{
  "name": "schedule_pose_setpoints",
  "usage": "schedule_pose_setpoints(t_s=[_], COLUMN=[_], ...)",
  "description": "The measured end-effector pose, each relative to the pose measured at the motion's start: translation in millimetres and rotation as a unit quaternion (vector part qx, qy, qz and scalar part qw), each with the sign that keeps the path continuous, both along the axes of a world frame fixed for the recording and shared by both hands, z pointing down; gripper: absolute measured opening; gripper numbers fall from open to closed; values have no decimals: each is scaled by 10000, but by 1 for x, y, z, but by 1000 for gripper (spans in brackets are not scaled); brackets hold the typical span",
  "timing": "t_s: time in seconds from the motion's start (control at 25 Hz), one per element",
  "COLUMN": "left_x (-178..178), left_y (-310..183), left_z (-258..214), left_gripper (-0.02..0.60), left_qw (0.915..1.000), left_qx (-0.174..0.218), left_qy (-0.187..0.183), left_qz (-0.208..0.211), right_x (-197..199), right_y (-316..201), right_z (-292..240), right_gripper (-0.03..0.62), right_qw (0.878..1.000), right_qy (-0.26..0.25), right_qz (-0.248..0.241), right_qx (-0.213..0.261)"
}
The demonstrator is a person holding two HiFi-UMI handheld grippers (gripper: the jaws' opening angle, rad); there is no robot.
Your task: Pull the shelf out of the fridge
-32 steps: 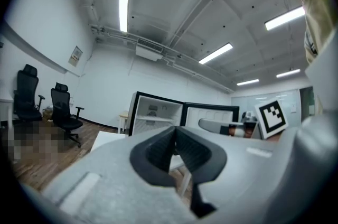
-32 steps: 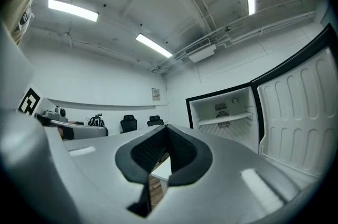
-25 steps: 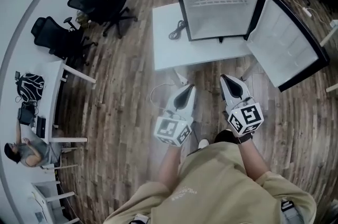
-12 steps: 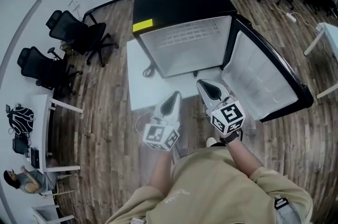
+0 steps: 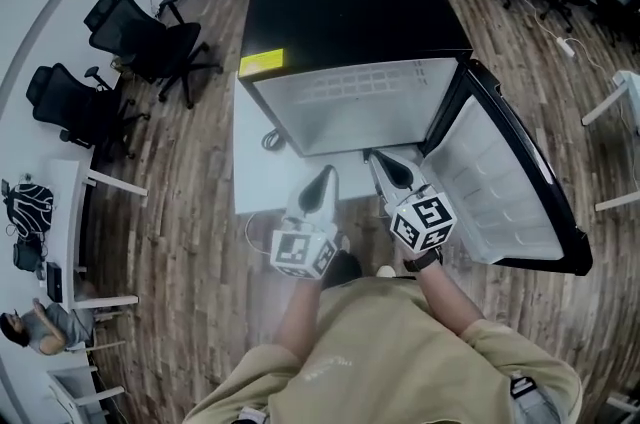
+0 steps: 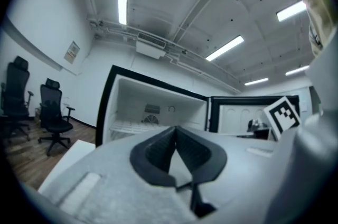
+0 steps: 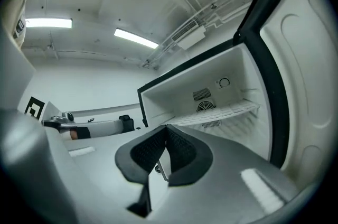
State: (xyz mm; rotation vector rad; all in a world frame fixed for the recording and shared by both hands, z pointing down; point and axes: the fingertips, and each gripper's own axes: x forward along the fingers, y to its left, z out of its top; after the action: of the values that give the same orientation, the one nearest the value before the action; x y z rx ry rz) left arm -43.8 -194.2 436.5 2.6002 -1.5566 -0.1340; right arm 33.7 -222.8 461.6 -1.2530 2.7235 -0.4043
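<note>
Jaws together and empty on both, left gripper (image 5: 326, 174) and right gripper (image 5: 380, 160) side by side, facing the open fridge (image 5: 350, 7) — shelf (image 7: 227, 111) sitting inside, door (image 5: 500, 192) swung right

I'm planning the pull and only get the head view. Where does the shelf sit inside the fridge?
Observer: The right gripper view shows the shelf lying level, just under a round fan grille at the back.
Operator: Is the right gripper ready to grab it?
Observer: Not yet. The right gripper has its jaws together, with nothing between them.
Operator: And the left one?
Observer: The left gripper is shut too, and empty.
</note>
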Motion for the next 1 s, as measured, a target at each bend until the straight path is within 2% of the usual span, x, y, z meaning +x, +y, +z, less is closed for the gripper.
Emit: schedule_pose_setpoints(t_s=[0.08, 0.2, 0.4, 0.52, 0.8, 0.88, 0.92, 1.0], left_x=[-11, -19, -40, -46, -48, -44, -44, -43], left_y=[-16, -37, -63, -79, -100, -105, -108, -111], left_z=[-3, -3, -7, -3, 4, 2, 3, 7], left_gripper=[2, 2, 2, 2, 2, 2, 2, 3], left_qw=[9995, 9997, 9983, 9988, 9997, 9998, 9997, 9996], left_qx=[167, 169, 386, 378, 162, 127, 69, -47], left_qy=[-50, -17, -161, -197, -183, -155, -143, -149], left_qz=[-257, -149, -397, -230, -31, 99, 163, 254], right_x=[1, 4, 3, -2, -19, -22, -22, -20], right_y=[-17, -43, -79, -96, -127, -137, -142, -153], right_z=[3, 7, 18, 27, 54, 56, 57, 59], right_gripper=[6, 6, 16, 53, 183, 218, 256, 323], right_qw=[9999, 9989, 9956, 9930, 9827, 9718, 9597, 9202], right_qy=[-24, -179, -538, -674, -1145, -1733, -2221, -3345], right_qz=[103, 374, 575, 626, 724, 736, 753, 820], right_qx=[-92, -195, -513, -738, -1265, -1420, -1550, -1861])
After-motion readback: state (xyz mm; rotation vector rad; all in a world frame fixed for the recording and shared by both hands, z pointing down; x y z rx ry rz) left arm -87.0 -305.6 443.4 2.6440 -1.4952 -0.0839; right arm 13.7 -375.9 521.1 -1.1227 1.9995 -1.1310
